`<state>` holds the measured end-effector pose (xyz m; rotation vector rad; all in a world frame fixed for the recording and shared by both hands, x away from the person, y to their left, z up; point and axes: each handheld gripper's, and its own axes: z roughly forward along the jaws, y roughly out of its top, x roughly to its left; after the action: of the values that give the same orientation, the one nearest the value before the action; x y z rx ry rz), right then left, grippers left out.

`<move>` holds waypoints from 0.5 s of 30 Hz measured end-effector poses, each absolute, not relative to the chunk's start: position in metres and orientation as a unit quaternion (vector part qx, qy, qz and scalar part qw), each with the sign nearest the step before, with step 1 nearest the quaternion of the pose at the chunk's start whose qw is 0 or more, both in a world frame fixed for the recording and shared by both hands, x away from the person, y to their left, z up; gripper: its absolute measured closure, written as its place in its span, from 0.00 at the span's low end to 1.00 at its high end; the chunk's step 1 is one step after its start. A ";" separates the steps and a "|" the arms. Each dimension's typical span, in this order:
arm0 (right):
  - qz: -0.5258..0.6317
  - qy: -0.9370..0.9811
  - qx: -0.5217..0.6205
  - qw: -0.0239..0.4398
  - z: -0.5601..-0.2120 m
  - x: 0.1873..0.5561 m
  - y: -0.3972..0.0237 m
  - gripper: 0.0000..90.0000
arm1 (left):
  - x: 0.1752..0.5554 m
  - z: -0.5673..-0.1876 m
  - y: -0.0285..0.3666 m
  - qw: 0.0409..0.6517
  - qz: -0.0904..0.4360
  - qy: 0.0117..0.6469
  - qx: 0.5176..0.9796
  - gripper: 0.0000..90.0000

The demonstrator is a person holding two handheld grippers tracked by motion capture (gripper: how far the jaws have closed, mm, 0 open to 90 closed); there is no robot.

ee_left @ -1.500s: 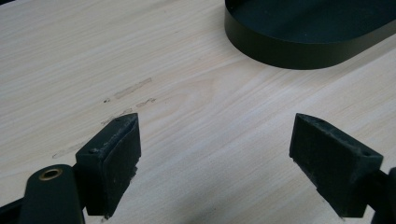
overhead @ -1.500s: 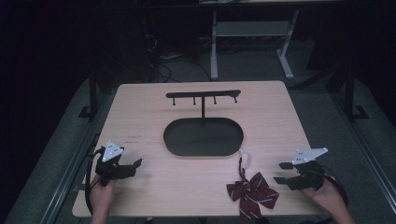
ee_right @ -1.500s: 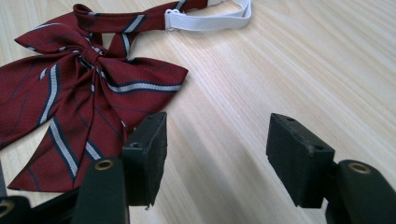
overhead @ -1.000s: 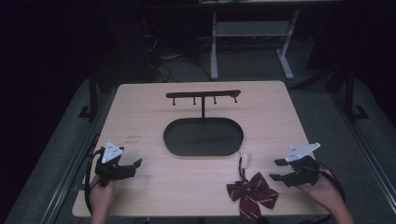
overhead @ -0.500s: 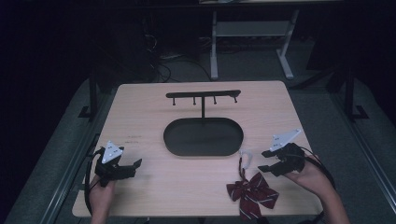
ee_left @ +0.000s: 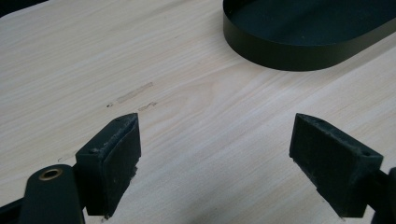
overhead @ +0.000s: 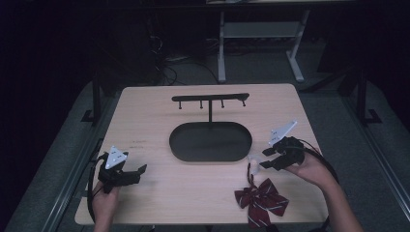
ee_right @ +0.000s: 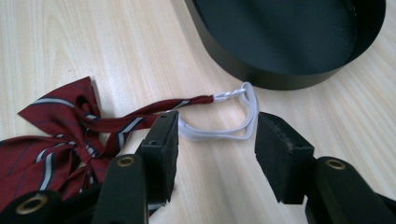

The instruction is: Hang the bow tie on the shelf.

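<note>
A dark red striped bow tie [overhead: 261, 200] [ee_right: 60, 126] lies near the table's front right, with its white elastic loop [overhead: 251, 164] [ee_right: 219, 136] stretched toward the black oval tray [overhead: 210, 158] [ee_right: 243, 70]. My right gripper [overhead: 264, 159] [ee_right: 217, 135] hovers low over that loop. Its jaws have just been closing, and the loop lies between them, but the pads do not press on it. At the front left, my left gripper [overhead: 139, 173] [ee_left: 217, 140] rests open over bare wood, nothing between its fingers.
A black rack with several hooks [overhead: 210, 97] rises on a post from the tray's far side. The tray's wall [ee_left: 280, 56] stands ahead of the left gripper. The light wood table [overhead: 159, 121] has dark floor and a metal frame behind it.
My right gripper has moved left and away from the front edge to the white loop, and its jaws have narrowed. The left gripper has stayed put.
</note>
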<state>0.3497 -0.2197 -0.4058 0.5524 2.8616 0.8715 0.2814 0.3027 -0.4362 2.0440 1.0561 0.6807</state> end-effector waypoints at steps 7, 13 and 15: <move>0.278 0.943 0.178 0.041 -0.409 0.364 -0.210 0.57 | 0.281 -0.436 0.303 0.363 0.263 0.411 0.794 0.18; 0.263 0.948 0.177 0.037 -0.415 0.372 -0.203 0.59 | 0.281 -0.436 0.302 0.361 0.265 0.408 0.796 0.18; 0.254 0.950 0.178 0.036 -0.421 0.376 -0.200 0.61 | 0.281 -0.436 0.302 0.362 0.265 0.408 0.795 0.18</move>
<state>0.3764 -0.2001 -0.4209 0.5484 2.9183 0.7816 0.2809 0.3020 -0.4362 2.0486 1.0502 0.6817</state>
